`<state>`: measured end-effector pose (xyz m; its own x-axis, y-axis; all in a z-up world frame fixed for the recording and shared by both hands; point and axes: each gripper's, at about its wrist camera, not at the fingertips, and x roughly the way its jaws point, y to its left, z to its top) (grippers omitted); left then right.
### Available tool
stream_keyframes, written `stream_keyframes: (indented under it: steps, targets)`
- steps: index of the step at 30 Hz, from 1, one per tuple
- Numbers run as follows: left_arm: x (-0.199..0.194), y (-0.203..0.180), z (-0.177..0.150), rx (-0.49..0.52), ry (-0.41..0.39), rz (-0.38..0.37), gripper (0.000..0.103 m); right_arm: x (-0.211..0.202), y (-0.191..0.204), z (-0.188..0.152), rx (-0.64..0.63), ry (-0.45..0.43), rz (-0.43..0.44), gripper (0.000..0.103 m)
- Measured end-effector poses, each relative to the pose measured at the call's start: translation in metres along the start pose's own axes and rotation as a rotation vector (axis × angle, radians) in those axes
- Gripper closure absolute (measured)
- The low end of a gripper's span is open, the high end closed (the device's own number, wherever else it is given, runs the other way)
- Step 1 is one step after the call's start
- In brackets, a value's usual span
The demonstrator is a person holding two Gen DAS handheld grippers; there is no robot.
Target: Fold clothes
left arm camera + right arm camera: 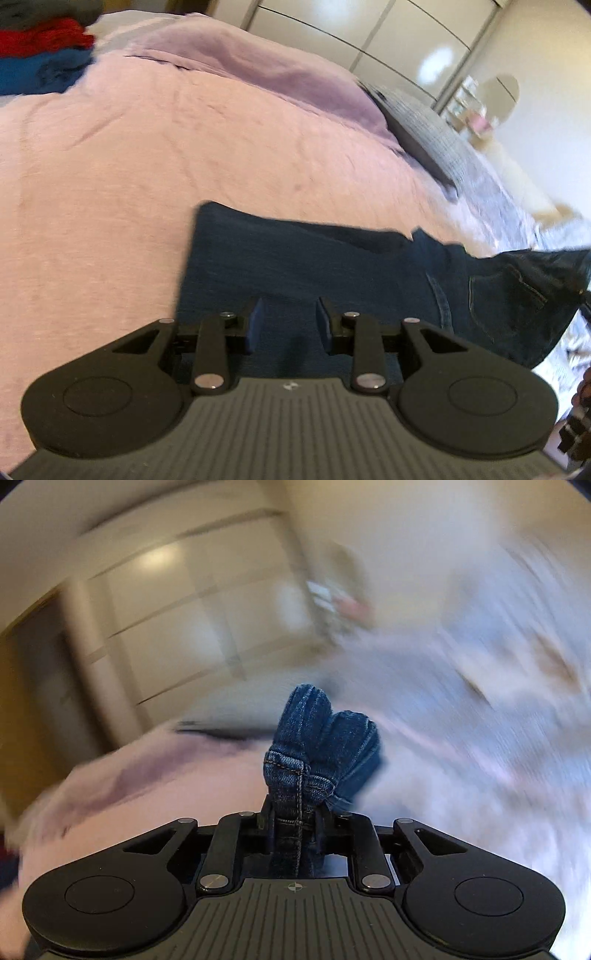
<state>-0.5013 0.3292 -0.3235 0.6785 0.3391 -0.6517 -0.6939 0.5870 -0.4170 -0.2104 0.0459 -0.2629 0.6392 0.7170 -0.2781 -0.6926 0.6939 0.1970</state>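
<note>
- My left tongs (288, 319) hang open over the jeans (314, 266) on the near bed (110, 166).
- My right tongs (295, 819) pinch the jeans' bunched waistband (317, 753); I should lay it flat, edges matched.

Jeans (314, 266): dark indigo denim, tan-orange topstitching along the pocket and seams; in the right wrist view the bunched waistband (317, 753) shows mid-blue with paler faded ridges and light stitching. Bedspread (147, 155): pale pink, plain, faintly slubbed. Throw (280, 74): lilac, plain, a shade deeper than the bedspread. Pillow (436, 133): grey-blue with fine ribbed lines. Stacked clothes: red garment (44, 37) above a royal blue garment (40, 70), both plain. Wardrobe doors (388, 33): glossy cream-white with thin dark dividing lines. Left gripper (288, 325): matte black body, navy finger pads, silver rivets, grey ribbed plate. Right gripper (295, 823): same black, silver and grey.
</note>
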Motion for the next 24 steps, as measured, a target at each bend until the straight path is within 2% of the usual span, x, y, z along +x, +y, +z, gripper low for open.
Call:
stream_keyframes:
  steps: [2, 5, 9, 10, 12, 13, 15, 16, 17, 21, 24]
  targets:
    - [-0.012, 0.013, 0.003, -0.034, -0.018, -0.002, 0.076, -0.011, 0.055, 0.0, -0.229, -0.052, 0.07, 0.085]
    - [-0.032, 0.033, 0.005, -0.086, -0.043, 0.01, 0.076, -0.032, 0.127, -0.033, -0.521, -0.088, 0.195, 0.084]
    - [-0.046, 0.056, 0.002, -0.154, -0.051, 0.029, 0.077, -0.037, 0.195, -0.107, -0.848, 0.049, 0.364, 0.08]
    - [-0.049, 0.06, 0.001, -0.169, -0.048, 0.03, 0.077, -0.038, 0.211, -0.127, -0.927, 0.089, 0.406, 0.075]
    - [-0.051, 0.064, -0.001, -0.185, -0.04, 0.019, 0.077, -0.037, 0.228, -0.163, -1.097, 0.179, 0.448, 0.073]
    - [-0.052, 0.064, -0.002, -0.185, -0.038, 0.006, 0.077, -0.039, 0.229, -0.17, -1.13, 0.184, 0.452, 0.067]
    - [-0.051, 0.062, -0.003, -0.187, -0.029, -0.022, 0.076, -0.046, 0.224, -0.169, -1.131, 0.142, 0.444, 0.052]
    - [-0.048, 0.061, -0.003, -0.189, -0.021, -0.036, 0.076, -0.048, 0.219, -0.163, -1.096, 0.138, 0.449, 0.039]
    - [-0.044, 0.059, -0.003, -0.195, -0.008, -0.06, 0.076, -0.05, 0.211, -0.152, -1.04, 0.138, 0.455, 0.032]
    - [-0.023, 0.052, -0.001, -0.23, 0.048, -0.163, 0.071, -0.054, 0.173, -0.111, -0.797, 0.141, 0.421, 0.032]
    - [0.0, 0.051, 0.003, -0.288, 0.104, -0.252, 0.065, -0.047, 0.128, -0.075, -0.479, 0.189, 0.34, 0.032]
